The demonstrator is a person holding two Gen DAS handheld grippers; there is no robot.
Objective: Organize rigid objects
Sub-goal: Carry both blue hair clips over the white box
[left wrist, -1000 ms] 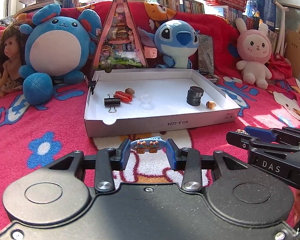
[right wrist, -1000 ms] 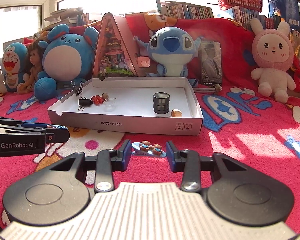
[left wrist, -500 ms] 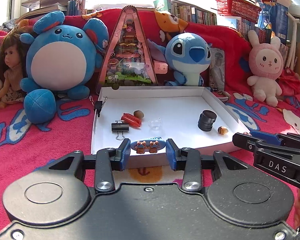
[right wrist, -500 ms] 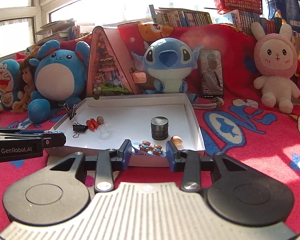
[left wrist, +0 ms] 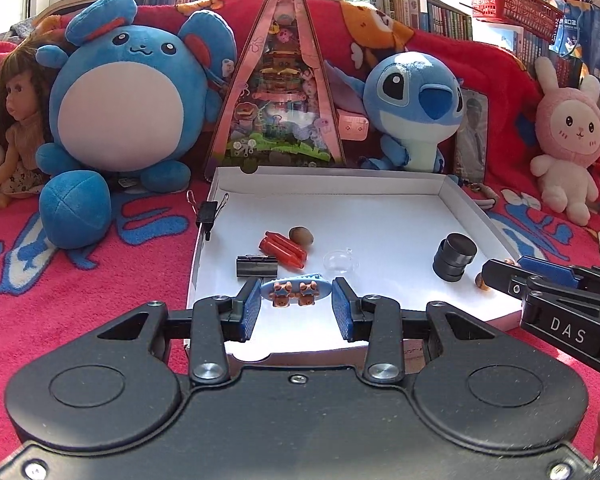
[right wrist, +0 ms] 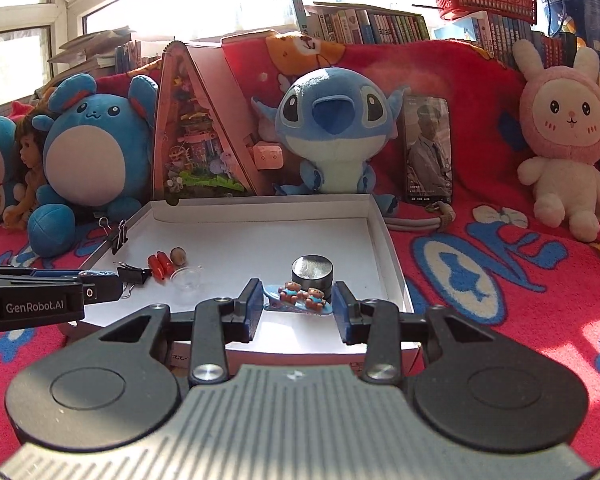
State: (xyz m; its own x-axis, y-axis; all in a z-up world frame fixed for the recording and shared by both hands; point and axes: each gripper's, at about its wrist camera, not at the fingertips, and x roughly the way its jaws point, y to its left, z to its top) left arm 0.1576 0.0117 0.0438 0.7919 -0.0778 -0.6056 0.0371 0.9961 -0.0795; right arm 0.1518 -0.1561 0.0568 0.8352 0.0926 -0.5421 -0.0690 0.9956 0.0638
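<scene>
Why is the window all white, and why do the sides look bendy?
Right wrist view: sunlight overexposes the window, and the fisheye lens curves its frame. Left wrist view: the top edge is glared white too; the white box is bright and sharp.

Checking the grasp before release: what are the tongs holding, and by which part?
Left tongs and right tongs each pinch a blue oval hair clip with bears, by its two ends.

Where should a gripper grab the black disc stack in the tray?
Pinch the black disc stack across its round side wall, low enough to span every disc, coming from the near side of the white tray. It stands upright with discs slightly offset, so a top-only pinch could lift just one.
</scene>
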